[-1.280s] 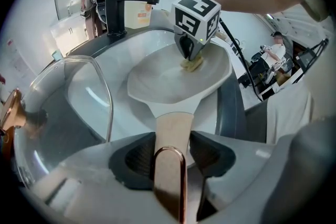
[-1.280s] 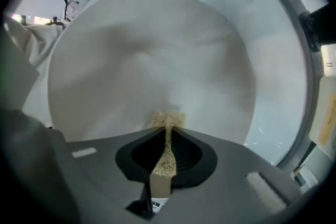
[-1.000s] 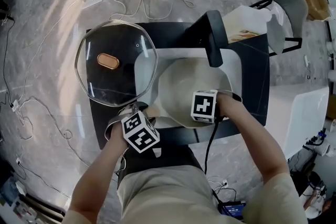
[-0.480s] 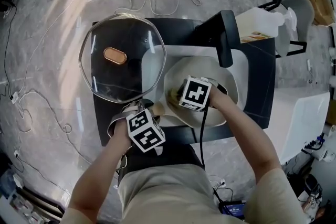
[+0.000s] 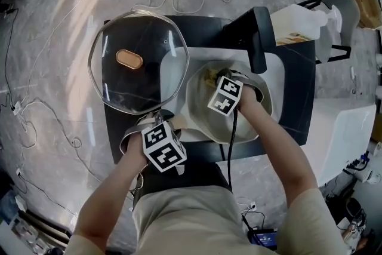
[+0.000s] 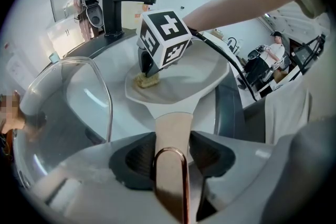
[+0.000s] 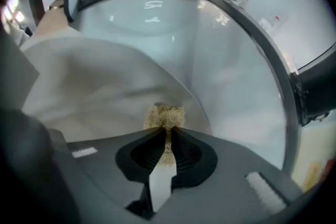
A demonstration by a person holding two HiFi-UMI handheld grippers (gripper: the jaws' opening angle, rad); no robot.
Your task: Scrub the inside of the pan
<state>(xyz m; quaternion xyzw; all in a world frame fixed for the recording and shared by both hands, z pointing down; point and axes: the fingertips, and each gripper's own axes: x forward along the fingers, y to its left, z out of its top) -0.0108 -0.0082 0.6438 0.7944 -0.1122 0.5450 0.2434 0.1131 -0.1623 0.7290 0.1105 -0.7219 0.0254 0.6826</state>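
A cream pan [image 5: 239, 119] sits in the sink, its handle pointing toward me. My left gripper [image 5: 164, 123] is shut on that handle [image 6: 170, 131]; in the left gripper view both pads press its sides. My right gripper [image 5: 215, 82] reaches into the pan and is shut on a small yellowish scrub sponge [image 5: 210, 75]. The sponge [image 7: 165, 115] sticks out past the fingertips and presses on the pan's inner surface [image 7: 100, 86] near its far left wall. From the left gripper view the sponge [image 6: 146, 80] lies on the pan floor under the right gripper's marker cube [image 6: 164, 39].
A glass lid [image 5: 138, 63] with a copper knob lies on the dark counter left of the sink, overlapping the basin's edge. A black faucet [image 5: 259, 39] stands behind the pan. A soap bottle [image 5: 298, 24] is at the back right. Cables trail on the floor.
My right gripper has carried the sponge across the pan, from the near right side to the far left part. The left gripper has stayed on the handle.
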